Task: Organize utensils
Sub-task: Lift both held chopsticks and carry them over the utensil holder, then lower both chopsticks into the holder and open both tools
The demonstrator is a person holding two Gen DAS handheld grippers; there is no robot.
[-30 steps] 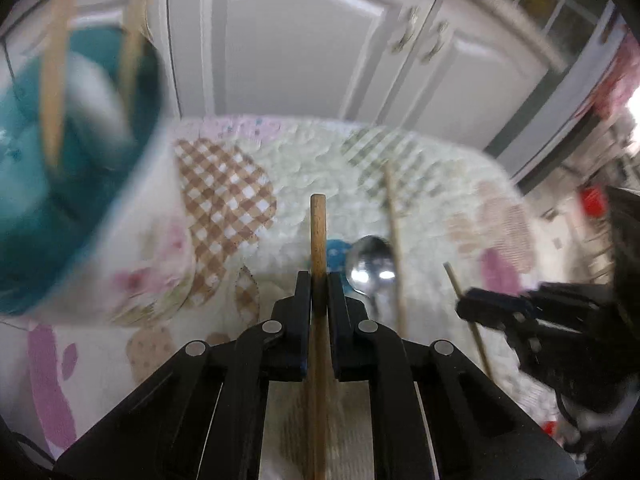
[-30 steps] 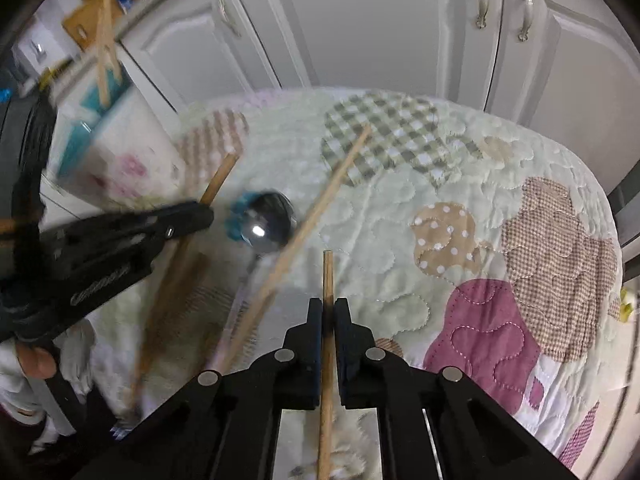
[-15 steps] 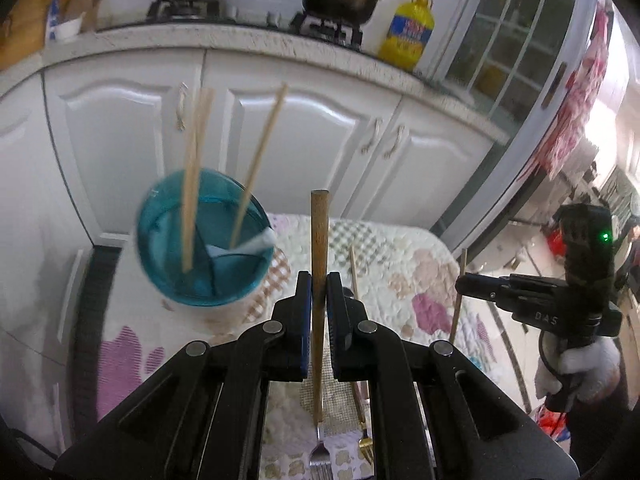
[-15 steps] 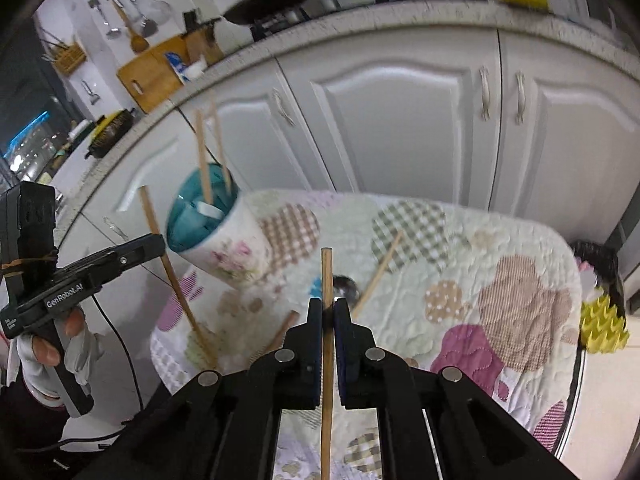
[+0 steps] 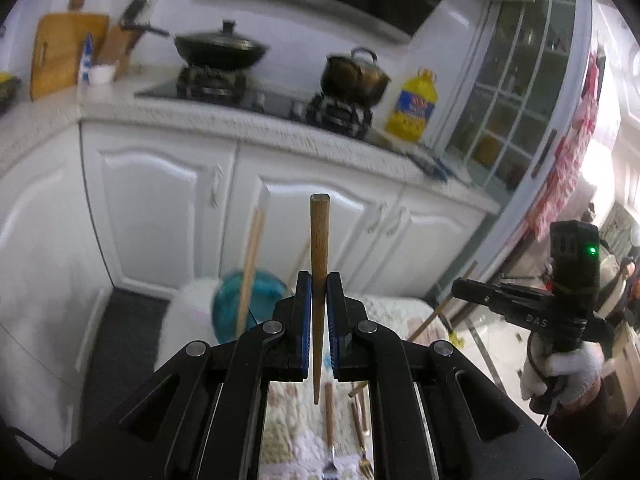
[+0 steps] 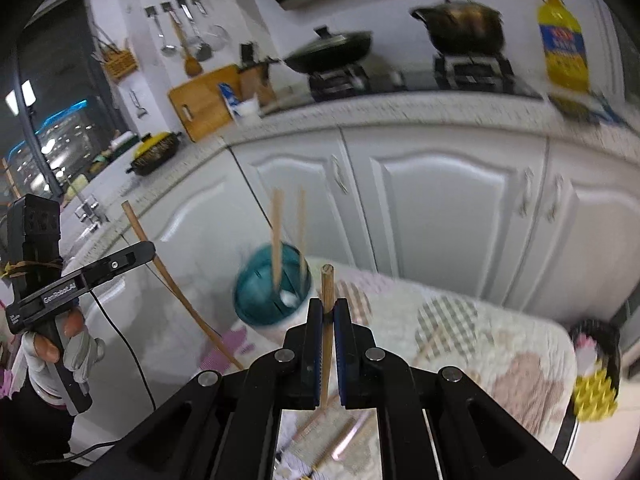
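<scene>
Left claw [image 5: 319,300] grips 1 chopstick [image 5: 319,248] at frame centre; right claw [image 6: 328,312] grips another stick [image 6: 327,292]; cup [image 6: 272,296] sits left of centre.

A brown wooden chopstick [image 5: 319,280] stands upright, clamped between the left tool's [image 5: 319,300] pads. A second, thinner chopstick [image 6: 327,320] is pinched upright in the right tool [image 6: 328,316]. Beyond, a cup with a teal inside [image 6: 272,296] holds two more chopsticks [image 6: 277,240]. Two forks [image 5: 348,460] lie on the quilted cloth [image 6: 460,320].
</scene>
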